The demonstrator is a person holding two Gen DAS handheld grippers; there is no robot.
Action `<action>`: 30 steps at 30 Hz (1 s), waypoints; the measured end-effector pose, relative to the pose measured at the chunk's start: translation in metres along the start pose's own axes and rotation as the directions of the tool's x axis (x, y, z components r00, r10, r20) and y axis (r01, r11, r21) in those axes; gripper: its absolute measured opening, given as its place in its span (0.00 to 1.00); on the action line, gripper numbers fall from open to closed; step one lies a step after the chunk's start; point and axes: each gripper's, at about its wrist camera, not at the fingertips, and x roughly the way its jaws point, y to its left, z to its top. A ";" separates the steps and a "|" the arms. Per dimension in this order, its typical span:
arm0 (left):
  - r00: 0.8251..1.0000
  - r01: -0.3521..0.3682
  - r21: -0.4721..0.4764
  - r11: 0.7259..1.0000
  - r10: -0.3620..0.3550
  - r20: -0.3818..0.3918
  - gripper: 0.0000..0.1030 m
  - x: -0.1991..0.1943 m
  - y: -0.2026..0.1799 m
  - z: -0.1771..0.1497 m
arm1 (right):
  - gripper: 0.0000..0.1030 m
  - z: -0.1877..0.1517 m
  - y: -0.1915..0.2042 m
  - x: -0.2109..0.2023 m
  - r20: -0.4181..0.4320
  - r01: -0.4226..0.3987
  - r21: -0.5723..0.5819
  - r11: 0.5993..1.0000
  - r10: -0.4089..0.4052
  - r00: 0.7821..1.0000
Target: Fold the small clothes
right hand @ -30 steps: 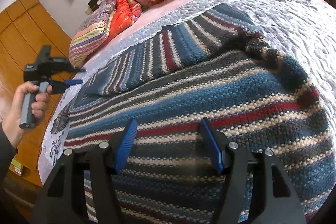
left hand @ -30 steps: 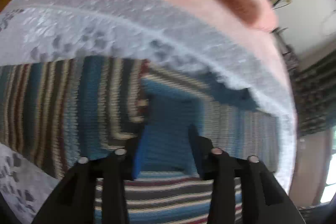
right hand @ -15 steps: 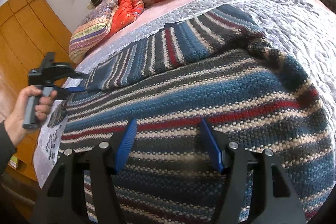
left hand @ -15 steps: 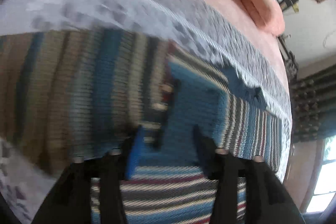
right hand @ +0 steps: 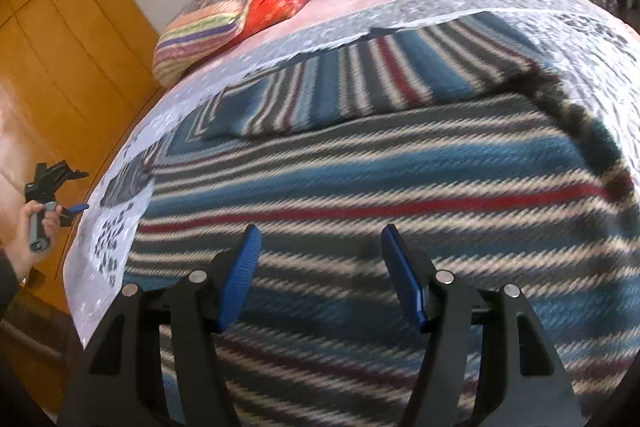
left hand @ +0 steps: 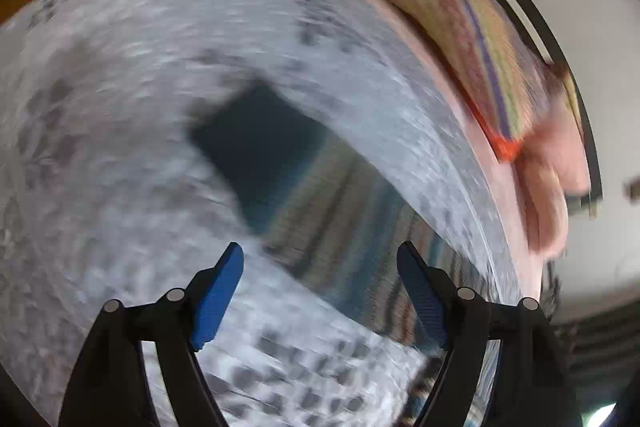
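With the striped knit sweater (right hand: 400,187) spread flat on the grey quilted bedspread (right hand: 460,3), one sleeve (right hand: 360,83) laid across it, and both the left gripper (left hand: 320,283) and right gripper (right hand: 320,263) spread and empty, I'd pinch the hem squarely before folding.

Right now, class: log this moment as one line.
left tool: open, empty, off bed edge | right tool: open, above striped sweater | sleeve folded across
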 end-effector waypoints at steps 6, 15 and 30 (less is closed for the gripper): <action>1.000 0.003 -0.064 0.998 -0.004 -0.010 0.77 0.034 0.033 0.024 | 0.61 -0.013 0.029 0.005 -0.054 -0.005 -0.044 0.999 0.002 0.999; 0.999 -0.035 -0.080 0.996 0.037 0.025 0.32 0.058 0.038 0.046 | 0.61 -0.016 0.040 0.008 -0.077 0.008 -0.036 0.999 -0.011 0.997; 0.935 0.239 0.235 0.942 -0.288 0.206 0.10 -0.098 -0.135 0.068 | 0.61 -0.013 0.054 -0.025 -0.054 -0.003 -0.027 1.000 0.001 0.999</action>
